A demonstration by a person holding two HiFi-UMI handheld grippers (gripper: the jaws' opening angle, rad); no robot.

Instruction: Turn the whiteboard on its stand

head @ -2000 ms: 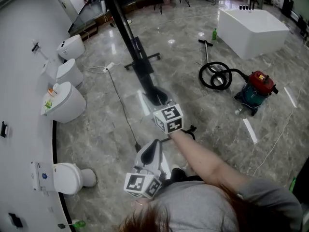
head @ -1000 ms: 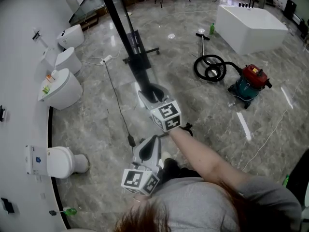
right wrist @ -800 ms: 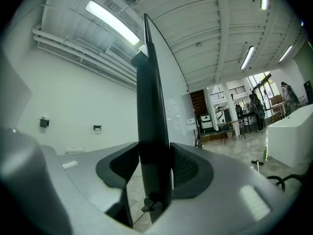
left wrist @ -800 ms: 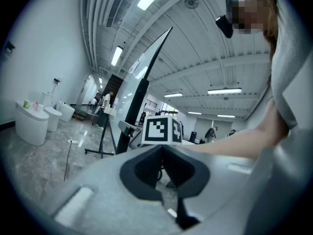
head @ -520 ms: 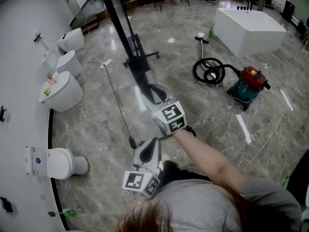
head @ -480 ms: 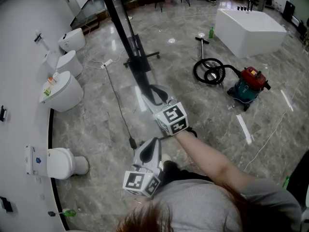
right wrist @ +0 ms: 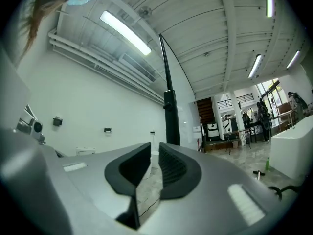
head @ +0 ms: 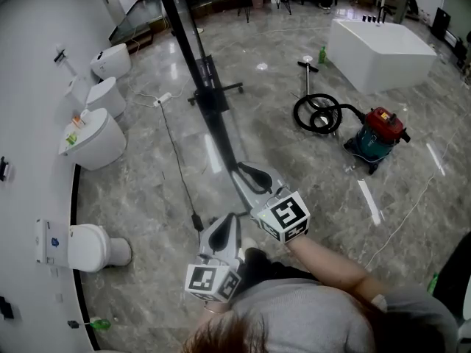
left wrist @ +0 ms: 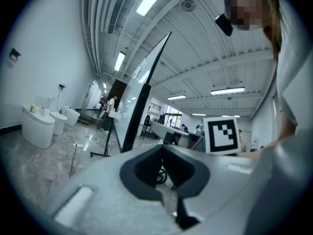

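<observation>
The whiteboard (head: 197,61) shows edge-on as a long black bar that runs from the top of the head view down to my right gripper (head: 246,173). Its wheeled stand (head: 215,88) rests on the marble floor. My right gripper's jaws have just been closing, with the board's near edge between them. In the right gripper view the black frame (right wrist: 168,111) rises straight out of the narrow gap of the right gripper (right wrist: 154,146). My left gripper (head: 229,218) hangs lower, near my body, apart from the board. The left gripper (left wrist: 163,147) has its tips together and holds nothing, and the whiteboard (left wrist: 146,94) stands ahead on its left.
Toilets (head: 92,140) line the curved wall on the left. A power cable (head: 176,153) trails across the floor beside the stand. On the right stand a red vacuum (head: 383,132) with its coiled hose (head: 316,112) and a white bathtub (head: 379,39).
My right gripper has come back toward me and to the right, and the board's near edge has come with it. The left gripper has stayed put.
</observation>
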